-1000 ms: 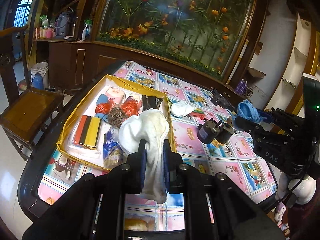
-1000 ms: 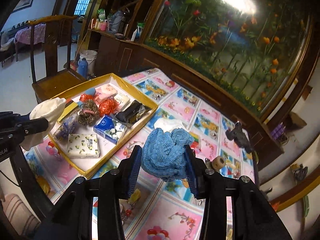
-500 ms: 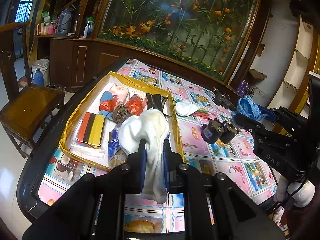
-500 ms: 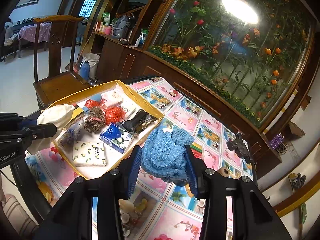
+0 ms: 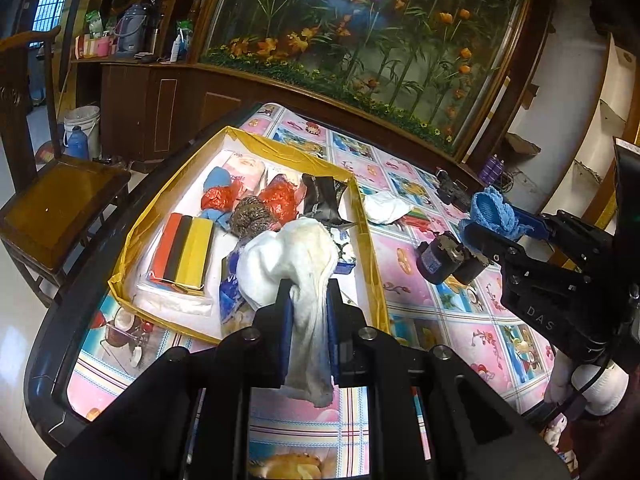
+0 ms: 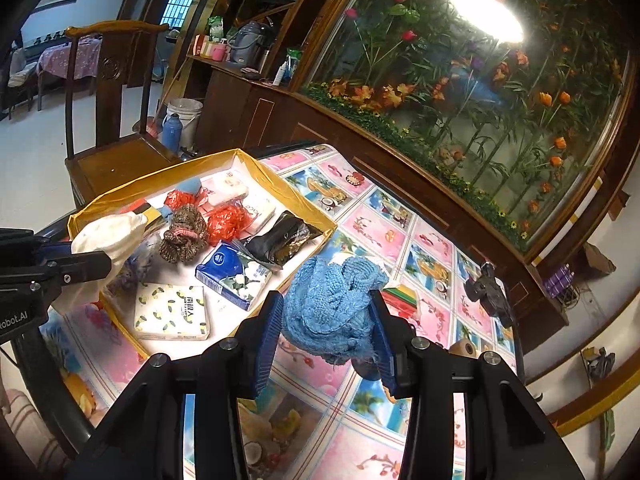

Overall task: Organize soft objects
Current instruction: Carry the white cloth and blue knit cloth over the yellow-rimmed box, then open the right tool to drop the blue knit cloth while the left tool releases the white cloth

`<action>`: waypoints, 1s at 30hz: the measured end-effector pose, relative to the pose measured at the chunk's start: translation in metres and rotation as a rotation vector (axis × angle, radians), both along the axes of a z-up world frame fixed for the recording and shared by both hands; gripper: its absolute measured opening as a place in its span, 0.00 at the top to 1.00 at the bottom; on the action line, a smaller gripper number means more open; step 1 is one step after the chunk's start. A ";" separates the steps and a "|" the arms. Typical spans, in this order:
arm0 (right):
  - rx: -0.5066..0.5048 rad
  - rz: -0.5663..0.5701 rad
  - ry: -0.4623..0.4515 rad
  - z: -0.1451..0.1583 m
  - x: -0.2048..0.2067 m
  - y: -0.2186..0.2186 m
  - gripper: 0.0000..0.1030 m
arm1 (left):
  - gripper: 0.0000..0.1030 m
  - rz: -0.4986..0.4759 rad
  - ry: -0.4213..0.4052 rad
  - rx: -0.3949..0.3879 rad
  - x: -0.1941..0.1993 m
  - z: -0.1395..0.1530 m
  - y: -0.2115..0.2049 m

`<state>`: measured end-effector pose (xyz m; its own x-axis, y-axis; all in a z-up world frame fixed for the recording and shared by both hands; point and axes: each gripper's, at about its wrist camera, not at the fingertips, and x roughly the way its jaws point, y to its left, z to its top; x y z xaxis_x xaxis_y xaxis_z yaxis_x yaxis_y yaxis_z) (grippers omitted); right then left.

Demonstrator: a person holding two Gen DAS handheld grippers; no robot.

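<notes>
Left wrist view: left gripper (image 5: 307, 316) clamped on white cloth (image 5: 294, 260), held above the yellow box's (image 5: 370, 248) near end. Right gripper (image 6: 326, 322) pinches blue knit (image 6: 332, 304) over the table, beside the box. Likely best: carry each over bare box floor, lower, then release. Count: two tissue packs, two red bundles, one more white cloth outside.

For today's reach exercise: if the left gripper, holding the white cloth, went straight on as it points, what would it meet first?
Probably the blue tissue pack in the gold-rimmed tray, just beyond the left gripper and white cloth; depth is uncertain.
</notes>
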<state>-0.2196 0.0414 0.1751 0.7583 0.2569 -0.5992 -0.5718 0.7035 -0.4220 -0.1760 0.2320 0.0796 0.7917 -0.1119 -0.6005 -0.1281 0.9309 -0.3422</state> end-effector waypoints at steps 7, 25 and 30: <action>-0.006 0.015 0.048 -0.013 0.026 0.015 0.60 | 0.88 0.021 0.029 -0.018 0.011 -0.012 0.013; 0.300 0.117 0.609 -0.022 0.214 0.112 0.59 | 0.88 0.021 0.079 0.001 0.075 -0.022 0.044; 0.303 0.088 0.658 -0.039 0.256 0.152 0.59 | 0.88 0.035 0.097 -0.024 0.085 -0.030 0.053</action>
<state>0.0367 0.1930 0.1359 0.2348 0.5276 -0.8164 -0.7000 0.6745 0.2346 -0.0910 0.2853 0.0491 0.7337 -0.1003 -0.6720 -0.1938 0.9171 -0.3485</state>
